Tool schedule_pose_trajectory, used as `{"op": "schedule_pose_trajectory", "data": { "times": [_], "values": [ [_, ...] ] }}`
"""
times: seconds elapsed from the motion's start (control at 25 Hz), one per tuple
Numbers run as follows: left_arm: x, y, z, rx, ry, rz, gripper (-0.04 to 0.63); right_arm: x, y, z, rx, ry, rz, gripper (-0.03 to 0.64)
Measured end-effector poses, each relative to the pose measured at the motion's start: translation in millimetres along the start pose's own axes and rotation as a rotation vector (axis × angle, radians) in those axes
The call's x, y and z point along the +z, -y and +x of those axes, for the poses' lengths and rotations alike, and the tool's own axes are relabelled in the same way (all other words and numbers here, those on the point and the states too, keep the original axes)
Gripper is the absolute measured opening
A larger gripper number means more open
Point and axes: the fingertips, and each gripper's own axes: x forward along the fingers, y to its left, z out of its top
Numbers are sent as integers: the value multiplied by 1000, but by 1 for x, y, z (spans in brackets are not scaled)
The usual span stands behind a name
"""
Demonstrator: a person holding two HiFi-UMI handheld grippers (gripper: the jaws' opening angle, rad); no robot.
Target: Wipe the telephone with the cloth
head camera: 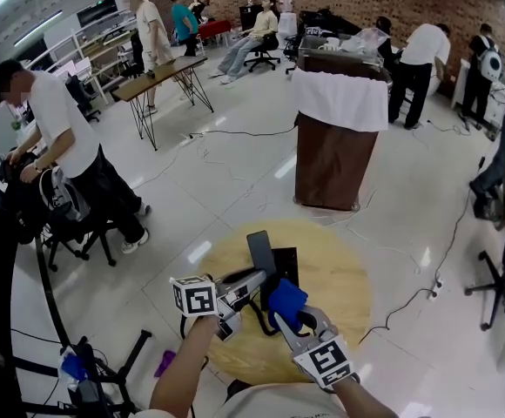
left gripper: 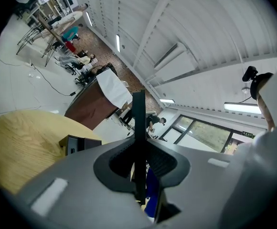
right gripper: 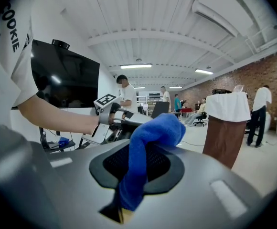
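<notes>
A black telephone (head camera: 259,251), a thin flat slab, is held above the round wooden table (head camera: 344,286) with my left gripper (head camera: 254,279) shut on its lower end. In the left gripper view the telephone (left gripper: 138,128) stands edge-on between the jaws of the left gripper (left gripper: 139,168). My right gripper (head camera: 289,319) is shut on a bunched blue cloth (head camera: 286,300), just right of the phone. In the right gripper view the cloth (right gripper: 145,149) hangs out of the right gripper (right gripper: 137,168), and beyond it the left gripper (right gripper: 117,120) holds the telephone (right gripper: 160,109) up.
A black box (head camera: 286,265) lies on the table behind the phone, also shown as the black box (left gripper: 76,144). A brown stand with a white cloth cover (head camera: 338,133) is beyond the table. Several people, chairs and floor cables surround the area.
</notes>
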Motion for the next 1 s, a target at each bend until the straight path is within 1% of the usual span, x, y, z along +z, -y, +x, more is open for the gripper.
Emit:
{"op": "schedule_pose_trajectory", "data": {
  "times": [0.24, 0.36, 0.72, 1.0],
  "values": [
    [-3, 18, 1, -25, -4, 10, 61, 13, 4, -1, -16, 43, -9, 61],
    [-3, 23, -1, -28, -5, 15, 61, 23, 4, -3, -20, 37, -15, 61],
    [-11, 30, -1, -33, -33, 46, 61, 59, 19, 5, -26, 103, -80, 61],
    [-8, 33, -4, -39, -31, 52, 61, 86, 29, 9, -35, 131, -142, 61]
  ]
}}
